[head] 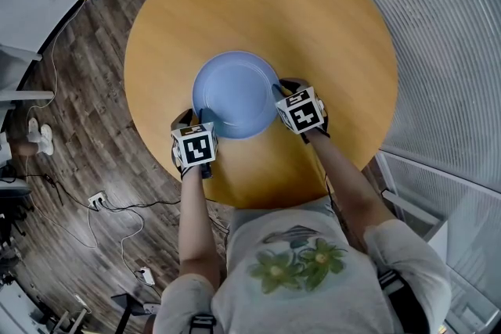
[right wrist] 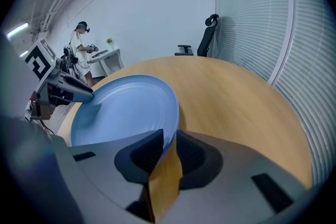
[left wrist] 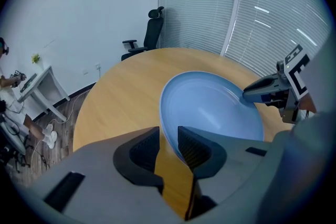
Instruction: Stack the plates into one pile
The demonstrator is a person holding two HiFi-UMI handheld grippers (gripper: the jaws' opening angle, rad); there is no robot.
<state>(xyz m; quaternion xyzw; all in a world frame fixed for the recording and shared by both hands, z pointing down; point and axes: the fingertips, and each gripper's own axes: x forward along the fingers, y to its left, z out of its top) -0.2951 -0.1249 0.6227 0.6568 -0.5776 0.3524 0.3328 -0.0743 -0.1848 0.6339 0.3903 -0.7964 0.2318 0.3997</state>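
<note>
Table (head: 313,19): round, light wood top, fills the upper middle of the frame.
On top: blue plate (head: 235,94), frame centre, nearer the table's lower edge.

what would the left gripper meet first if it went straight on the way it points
The blue plate: its rim already sits between the left gripper's open jaws. Beyond it, probably the right gripper.

Head view: worn by the person, high above, aimed steeply down on the round light-wood table (head: 337,35).
Left gripper view: low, close at the rim of the round pale-blue plate (left wrist: 210,107), facing across it to the right gripper (left wrist: 249,96).
Right gripper view: opposite rim, facing back to the left gripper (right wrist: 86,94).
All share plate and tabletop.
</note>
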